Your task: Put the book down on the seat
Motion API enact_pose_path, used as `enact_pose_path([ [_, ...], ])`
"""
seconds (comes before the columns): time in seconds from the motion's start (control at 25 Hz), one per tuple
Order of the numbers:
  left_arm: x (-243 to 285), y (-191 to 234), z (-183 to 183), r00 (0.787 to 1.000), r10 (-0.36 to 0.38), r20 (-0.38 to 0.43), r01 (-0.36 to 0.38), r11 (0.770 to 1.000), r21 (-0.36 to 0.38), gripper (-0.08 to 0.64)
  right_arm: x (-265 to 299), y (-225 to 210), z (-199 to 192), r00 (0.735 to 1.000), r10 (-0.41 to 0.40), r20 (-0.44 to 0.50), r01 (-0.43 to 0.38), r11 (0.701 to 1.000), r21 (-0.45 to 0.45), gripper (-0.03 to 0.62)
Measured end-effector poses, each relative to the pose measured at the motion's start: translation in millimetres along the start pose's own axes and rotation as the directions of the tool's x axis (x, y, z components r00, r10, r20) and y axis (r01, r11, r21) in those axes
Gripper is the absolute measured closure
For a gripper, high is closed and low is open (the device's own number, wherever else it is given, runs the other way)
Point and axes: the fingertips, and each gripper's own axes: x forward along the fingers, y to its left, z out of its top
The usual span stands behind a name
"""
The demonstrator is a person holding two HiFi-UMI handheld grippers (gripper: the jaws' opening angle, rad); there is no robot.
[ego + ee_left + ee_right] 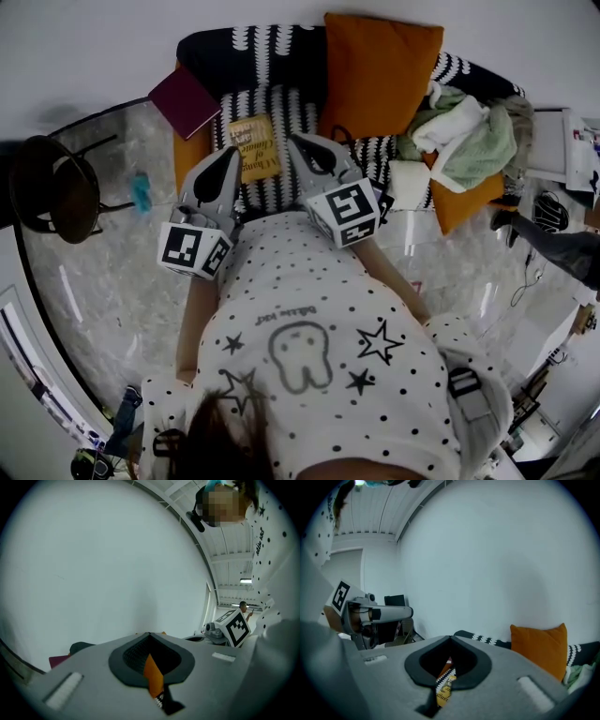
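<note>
Quick count: two books up top, yellow book (254, 147) and maroon book (185, 101), plus one dark chair (52, 195) far left.

Print on the yellow book (254, 147) and the shirt (309, 319) is illegible.

Soft, even indoor light fills the head view. Nothing is blown out and shadows are weak, with only a faint grey smudge behind the stool (52, 192). The glossy floor (103, 281) carries a pale, smeared sheen. Strong wide-angle bending curves the floor's edge and squeezes whatever lies near the borders.

Both gripper views sit in a round frame with black corners. A pale wall (93, 573) fills most of each, bright and flat. In the left gripper view a ceiling lamp (245, 580) glows at the right. The left gripper (149, 634) and right gripper (450, 638), close to the lens, look soft-edged and dim grey.
</note>
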Motion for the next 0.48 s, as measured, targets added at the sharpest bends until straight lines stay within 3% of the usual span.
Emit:
enact_pose_path([
  [0.48,-6.6,-0.4,-2.8,1.0,-0.014,0.016,0.015,1.0,-0.027,0.558,-6.3,3.1,0.2,1.0,-0.008,-0.002,0.008,1.0,0.002,0.597],
])
